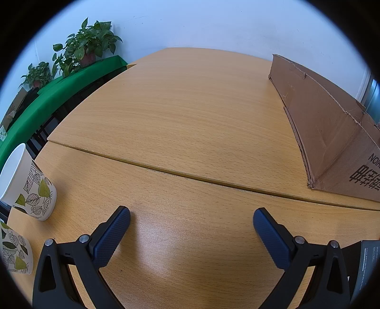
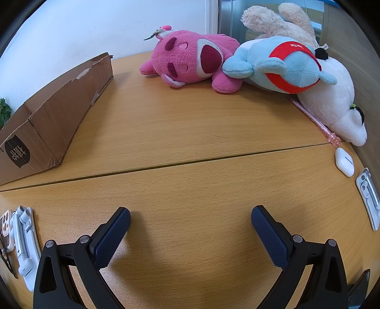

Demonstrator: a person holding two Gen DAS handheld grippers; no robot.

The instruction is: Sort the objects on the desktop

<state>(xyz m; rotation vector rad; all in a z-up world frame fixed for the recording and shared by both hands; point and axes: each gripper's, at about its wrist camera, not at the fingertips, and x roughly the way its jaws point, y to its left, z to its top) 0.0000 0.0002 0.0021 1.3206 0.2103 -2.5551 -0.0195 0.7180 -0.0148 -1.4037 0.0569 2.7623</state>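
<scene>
1. Hovering low over the wooden table: left gripper, blue-padded fingers spread wide, nothing between them.
2. Standing at that view's left edge: a leaf-patterned paper cup, upright; a second leaf-patterned cup nearer the camera, only partly visible.
3. Lying far right on the table, well apart from the cups: an open cardboard box.
4. Spread just as wide and gripping nothing: right gripper.
5. Heaped at the table's far right corner: a pink plush touching a blue plush, which rests against a white plush; behind them a cream plush.
6. Poking out from under the white plush: a pink pen; just beside its tip, a white earbud case.
7. Resting at the right edge: a white folding stand; at the left edge, a similar one, possibly with a phone case beside it, though too cropped to tell.
</scene>
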